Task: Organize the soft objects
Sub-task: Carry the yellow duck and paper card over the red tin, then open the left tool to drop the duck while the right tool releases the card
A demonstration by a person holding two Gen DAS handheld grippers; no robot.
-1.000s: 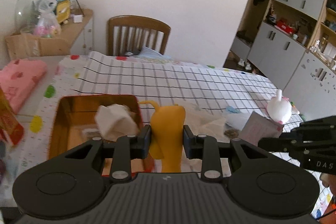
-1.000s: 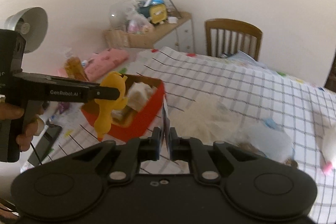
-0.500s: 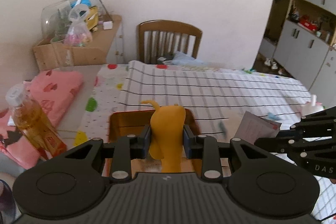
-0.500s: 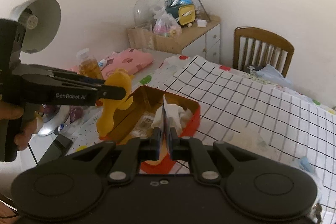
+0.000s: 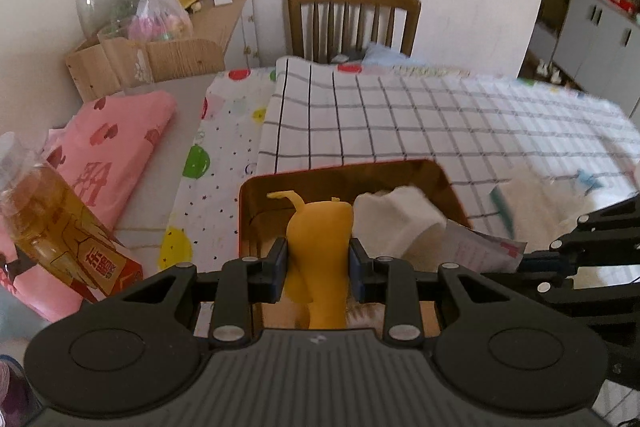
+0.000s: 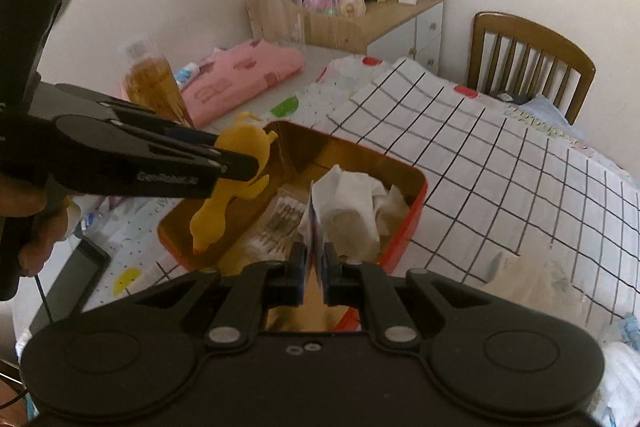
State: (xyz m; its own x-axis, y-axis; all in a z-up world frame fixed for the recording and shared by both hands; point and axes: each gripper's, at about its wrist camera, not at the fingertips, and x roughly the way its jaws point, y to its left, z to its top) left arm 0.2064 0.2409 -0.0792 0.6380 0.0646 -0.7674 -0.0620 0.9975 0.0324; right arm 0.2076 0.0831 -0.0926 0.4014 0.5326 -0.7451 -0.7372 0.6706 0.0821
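Right view alone shows yellow duck (image 6: 236,183) head-down over tin (image 6: 412,203).

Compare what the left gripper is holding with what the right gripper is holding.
The left gripper is shut on a yellow rubber duck, thick and rounded, hanging head down; the right gripper is shut on a paper card, thin, flat and standing on edge. The duck forces its jaws wide apart; the card leaves its jaws nearly closed. Both are held over the orange tin.

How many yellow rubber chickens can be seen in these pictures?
1. The yellow rubber chicken is held in the left gripper, hanging head down over the red tin box. More may be hidden.
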